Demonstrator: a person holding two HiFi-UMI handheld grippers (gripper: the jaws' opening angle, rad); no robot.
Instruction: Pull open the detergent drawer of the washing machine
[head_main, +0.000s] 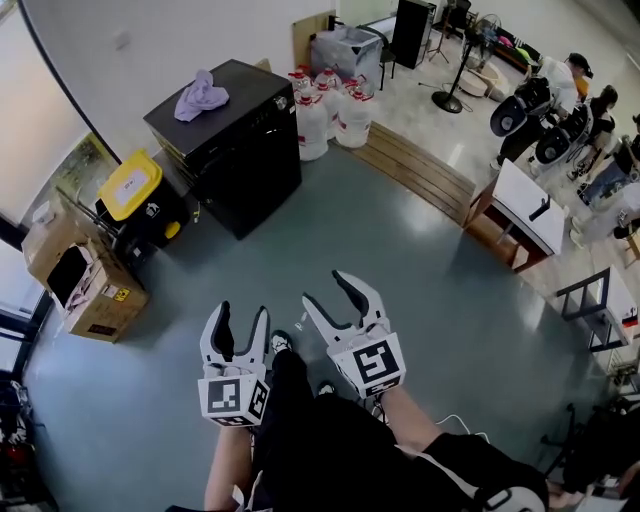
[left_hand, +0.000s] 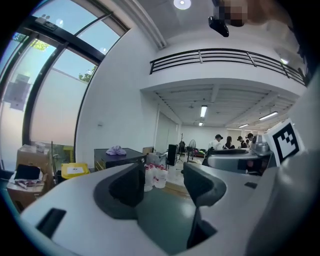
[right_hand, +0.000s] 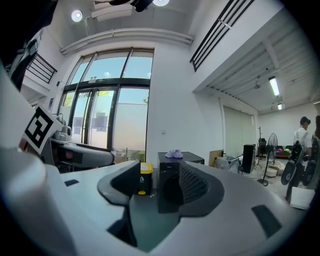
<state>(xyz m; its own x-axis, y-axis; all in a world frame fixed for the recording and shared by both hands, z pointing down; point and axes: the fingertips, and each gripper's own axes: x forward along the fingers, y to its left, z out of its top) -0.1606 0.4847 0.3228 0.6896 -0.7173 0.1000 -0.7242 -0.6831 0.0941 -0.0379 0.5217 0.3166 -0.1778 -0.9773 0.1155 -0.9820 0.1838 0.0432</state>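
The washing machine (head_main: 235, 150) is a black box against the far wall, with a purple cloth (head_main: 200, 95) lying on its top. Its detergent drawer cannot be made out at this distance. Both grippers hover low over the grey floor, well short of the machine. My left gripper (head_main: 242, 312) is open and empty, and my right gripper (head_main: 328, 290) beside it is open and empty too. In the left gripper view the left gripper (left_hand: 165, 185) points toward the room, with the machine (left_hand: 117, 157) off to the left. The right gripper (right_hand: 160, 187) frames the machine (right_hand: 167, 172) between its fingers.
A yellow-lidded bin (head_main: 130, 185) and cardboard boxes (head_main: 85, 285) stand left of the machine. Several water jugs (head_main: 325, 110) sit to its right, then a low wooden platform (head_main: 420, 165). A white-topped table (head_main: 525, 205) and several people are at the far right.
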